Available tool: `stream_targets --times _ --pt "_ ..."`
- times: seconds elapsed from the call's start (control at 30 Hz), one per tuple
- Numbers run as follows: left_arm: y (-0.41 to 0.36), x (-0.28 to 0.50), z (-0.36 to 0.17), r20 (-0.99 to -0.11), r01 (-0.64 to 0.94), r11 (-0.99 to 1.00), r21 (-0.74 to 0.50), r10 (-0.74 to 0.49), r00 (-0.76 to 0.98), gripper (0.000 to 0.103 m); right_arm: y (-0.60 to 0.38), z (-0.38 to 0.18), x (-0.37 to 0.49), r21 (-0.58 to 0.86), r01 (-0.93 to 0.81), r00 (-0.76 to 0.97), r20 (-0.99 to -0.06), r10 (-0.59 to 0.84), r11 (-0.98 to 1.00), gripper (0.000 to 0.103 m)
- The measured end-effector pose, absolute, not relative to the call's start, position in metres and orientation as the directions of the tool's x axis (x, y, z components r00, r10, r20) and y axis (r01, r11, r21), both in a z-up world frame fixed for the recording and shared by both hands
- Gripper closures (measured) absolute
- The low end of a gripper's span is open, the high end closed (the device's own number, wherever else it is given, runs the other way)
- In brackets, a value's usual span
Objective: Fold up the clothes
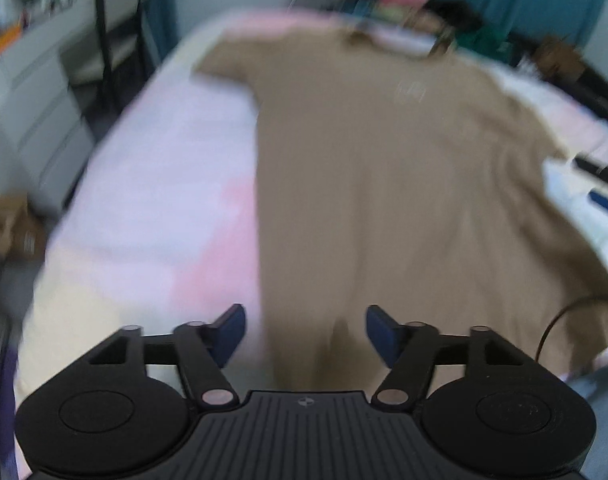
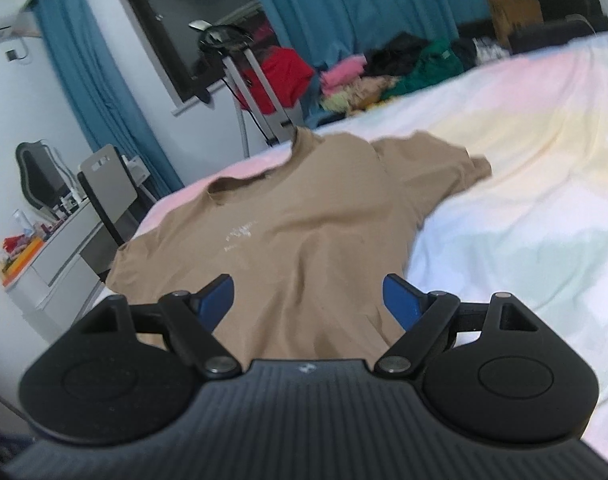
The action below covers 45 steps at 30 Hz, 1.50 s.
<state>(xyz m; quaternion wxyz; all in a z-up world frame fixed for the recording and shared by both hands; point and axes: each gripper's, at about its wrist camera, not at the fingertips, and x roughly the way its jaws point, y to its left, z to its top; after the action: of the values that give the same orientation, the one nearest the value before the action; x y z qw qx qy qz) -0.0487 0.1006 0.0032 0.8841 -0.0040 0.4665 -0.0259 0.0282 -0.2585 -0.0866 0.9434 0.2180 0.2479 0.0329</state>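
A tan short-sleeved T-shirt (image 1: 383, 168) lies spread flat on the pastel bed sheet (image 1: 176, 184), collar at the far end and hem toward me. My left gripper (image 1: 305, 332) hovers over the shirt's near hem, open, with only the cloth far below showing between its blue pads. In the right wrist view the same T-shirt (image 2: 304, 224) lies with a small pale print on its chest and one sleeve stretched out to the right. My right gripper (image 2: 307, 300) stands open above the lower part of the shirt, holding nothing.
A heap of mixed clothes (image 2: 387, 76) sits at the far end of the bed (image 2: 503, 168). A desk with clutter (image 2: 44, 248) and a chair (image 2: 104, 184) stand at the left. Blue curtains (image 2: 343, 4) and a dark window fill the back wall. A black cable (image 1: 563, 320) crosses the shirt's right edge.
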Motion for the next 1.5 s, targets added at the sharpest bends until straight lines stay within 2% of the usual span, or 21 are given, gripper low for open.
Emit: stream_targets --times 0.07,0.13,0.2,0.23,0.33,0.53,0.67,0.83,0.93,1.03,1.17,1.3,1.5 --pt "0.092 -0.047 0.021 -0.761 0.066 0.997 -0.034 -0.068 0.646 0.015 -0.255 -0.081 0.024 0.399 0.030 0.889 -0.429 0.158 0.917 0.020" --pt "0.075 -0.036 0.033 -0.696 0.091 0.995 -0.037 -0.091 0.712 0.013 -0.253 -0.077 0.020 0.370 0.019 0.902 -0.408 0.144 0.929 0.020" --pt "0.056 -0.029 0.042 -0.639 0.113 0.993 -0.040 -0.112 0.761 0.002 -0.253 -0.075 0.019 0.369 0.014 0.907 -0.397 0.144 0.929 0.020" --pt "0.047 -0.026 0.045 -0.604 0.119 0.992 -0.051 -0.125 0.787 0.000 -0.254 -0.074 0.018 0.370 0.012 0.909 -0.392 0.144 0.929 0.020" --pt "0.017 -0.010 0.047 -0.528 0.138 0.987 -0.086 -0.162 0.834 0.000 -0.259 -0.076 0.020 0.400 0.024 0.907 -0.395 0.148 0.916 0.020" --pt "-0.023 -0.010 0.029 -0.474 0.124 0.990 -0.061 -0.138 0.870 0.000 -0.273 -0.074 0.029 0.454 0.039 0.907 -0.389 0.159 0.890 0.020" --pt "-0.010 -0.019 0.005 -0.467 0.091 0.995 -0.032 -0.095 0.879 0.000 -0.282 -0.060 0.053 0.446 0.059 0.913 -0.385 0.132 0.893 0.020" --pt "0.026 -0.004 -0.018 -0.473 0.031 0.993 -0.118 -0.084 0.877 0.000 -0.309 -0.056 0.115 0.472 0.096 0.915 -0.388 0.108 0.876 0.020" --pt "0.041 0.012 -0.034 -0.498 0.033 0.983 -0.178 -0.119 0.859 0.000 -0.346 -0.091 0.157 0.573 0.191 0.894 -0.436 0.099 0.797 0.020" --pt "0.041 0.023 -0.047 -0.531 0.043 0.987 -0.156 -0.120 0.839 0.000 -0.384 -0.138 0.188 0.703 0.281 0.864 -0.482 0.147 0.653 0.019" --pt "0.032 0.039 -0.062 -0.548 0.080 0.988 -0.130 -0.139 0.825 0.000 -0.405 -0.190 0.193 0.805 0.323 0.855 -0.474 0.212 0.498 0.021" --pt "0.022 0.053 -0.073 -0.550 0.090 0.989 -0.119 -0.141 0.823 0.000 -0.397 -0.193 0.196 0.804 0.322 0.854 -0.475 0.215 0.500 0.018" --pt "0.016 0.070 -0.093 -0.611 0.054 0.993 -0.103 -0.106 0.784 0.000 -0.377 -0.180 0.194 0.743 0.371 0.802 -0.559 0.211 0.557 0.020"
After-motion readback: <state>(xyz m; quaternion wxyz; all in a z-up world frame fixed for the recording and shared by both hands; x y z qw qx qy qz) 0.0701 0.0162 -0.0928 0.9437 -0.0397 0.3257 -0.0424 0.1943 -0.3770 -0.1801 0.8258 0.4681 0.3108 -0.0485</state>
